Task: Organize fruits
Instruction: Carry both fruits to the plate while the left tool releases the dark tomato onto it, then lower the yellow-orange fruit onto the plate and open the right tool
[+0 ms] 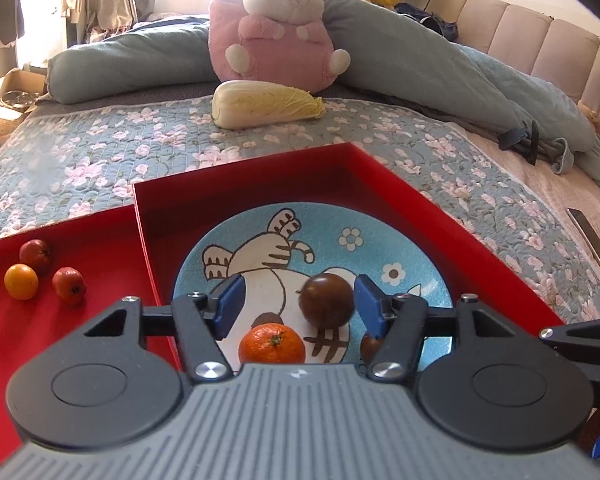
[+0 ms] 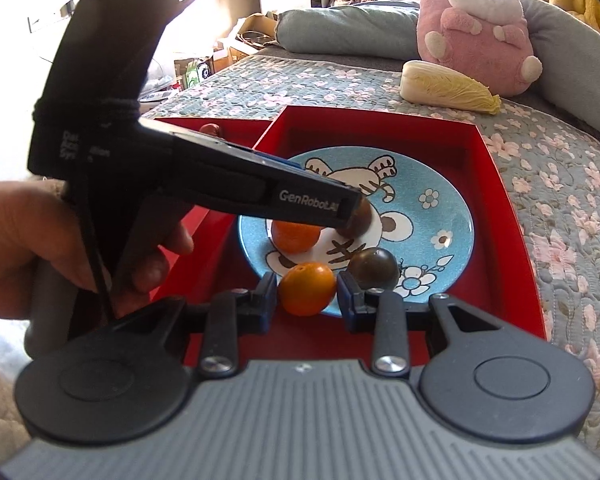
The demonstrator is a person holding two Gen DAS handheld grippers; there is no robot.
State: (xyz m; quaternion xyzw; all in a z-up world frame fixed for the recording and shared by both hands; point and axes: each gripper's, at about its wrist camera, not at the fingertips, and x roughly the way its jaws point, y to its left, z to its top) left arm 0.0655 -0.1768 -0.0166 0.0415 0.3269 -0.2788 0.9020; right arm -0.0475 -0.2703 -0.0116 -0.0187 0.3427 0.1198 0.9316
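A blue cat-print plate (image 1: 412, 248) (image 2: 452, 216) lies in a red box (image 1: 340, 160) (image 2: 496, 184) on the bed. My left gripper (image 1: 300, 306) is open above the plate; a dark brown fruit (image 1: 326, 300) (image 2: 360, 216) lies between its pads, beside the right pad. A tangerine (image 1: 272, 343) (image 2: 296, 236) lies just below. My right gripper (image 2: 308, 290) has its pads on both sides of a small orange fruit (image 2: 307, 288) at the plate's near rim. A second dark fruit (image 2: 374, 269) (image 1: 370, 346) lies beside it.
A second red tray (image 1: 80, 320) at the left holds two red fruits (image 1: 69, 286) and small oranges (image 1: 21, 281). A napa cabbage (image 1: 266, 104) (image 2: 448, 86), a pink plush (image 1: 278, 24) (image 2: 480, 28) and grey pillows lie behind. A flat dark bar (image 1: 590, 238) lies right.
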